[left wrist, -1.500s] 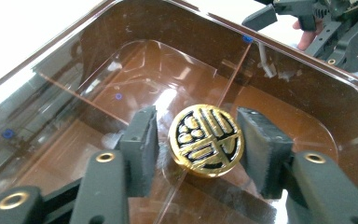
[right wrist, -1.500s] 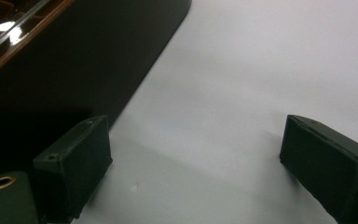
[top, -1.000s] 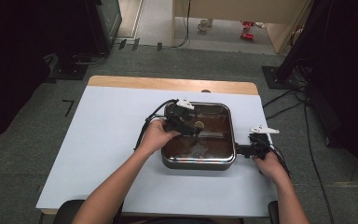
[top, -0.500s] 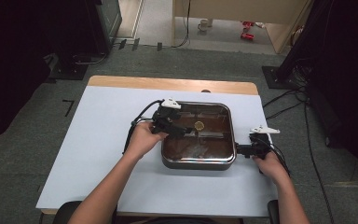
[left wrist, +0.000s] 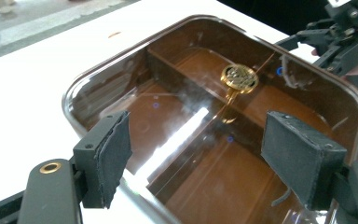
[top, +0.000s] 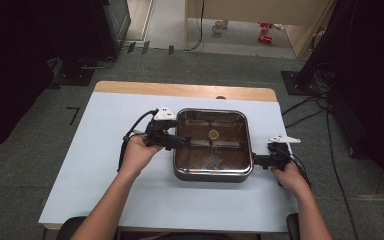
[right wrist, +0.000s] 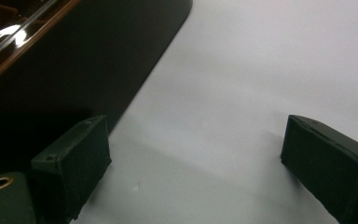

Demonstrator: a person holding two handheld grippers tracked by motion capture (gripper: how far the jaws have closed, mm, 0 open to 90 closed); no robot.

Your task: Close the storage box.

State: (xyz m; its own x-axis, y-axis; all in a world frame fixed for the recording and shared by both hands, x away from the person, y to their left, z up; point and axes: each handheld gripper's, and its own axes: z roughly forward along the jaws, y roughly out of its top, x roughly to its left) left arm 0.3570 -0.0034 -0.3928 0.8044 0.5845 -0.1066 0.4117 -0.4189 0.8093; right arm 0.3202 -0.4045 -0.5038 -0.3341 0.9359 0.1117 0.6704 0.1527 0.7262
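One square pan [top: 213,172] sits on the white table [top: 95,165], toward its right half, with a cross of two dividers making four compartments; one small gold disc [top: 213,134] stands at the pan's centre, also seen in the left gripper view [left wrist: 239,76]; the left gripper [top: 172,142] is at the pan's left rim, its two jaws spread wide and empty above the near compartments [left wrist: 191,154]; the right gripper [top: 258,161] lies just beside the pan's right wall [right wrist: 60,60], jaws wide apart over bare table, gripping nothing.
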